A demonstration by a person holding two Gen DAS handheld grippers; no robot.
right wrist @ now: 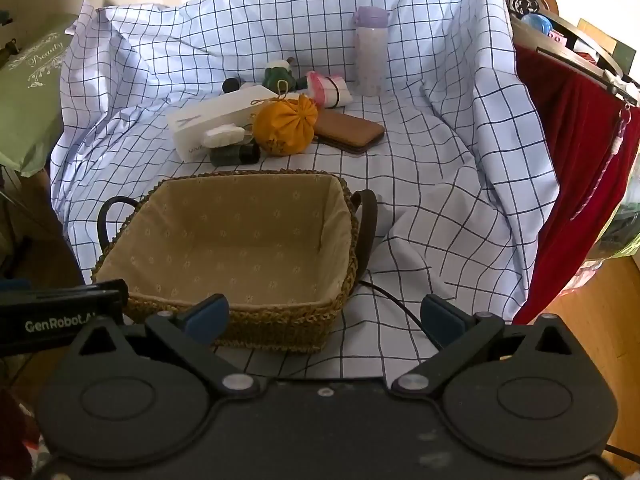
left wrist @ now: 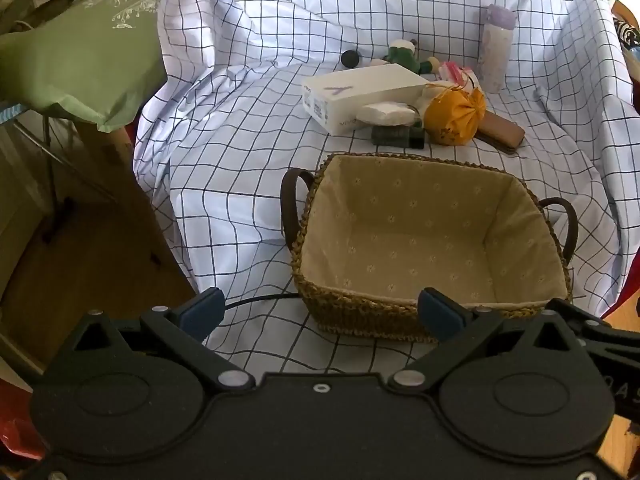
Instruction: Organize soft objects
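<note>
Checked cloth (right wrist: 420, 168), puckered orange pouch (right wrist: 285, 126)

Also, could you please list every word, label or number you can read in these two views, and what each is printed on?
"Beauty": white script on the green fabric cushion.
"GenRobot.A", cut off: on the black left gripper's body in the right wrist view.
"Y"-like grey mark: top of the white cardboard box.
Side label and front lettering on that box: too small to read.

The left gripper (left wrist: 320, 312) is level, its blue-padded fingers (left wrist: 202, 312) spread wide with nothing between them. The right gripper (right wrist: 326, 316) sits alongside in the same pose, fingers (right wrist: 442, 318) equally wide apart and empty.
</note>
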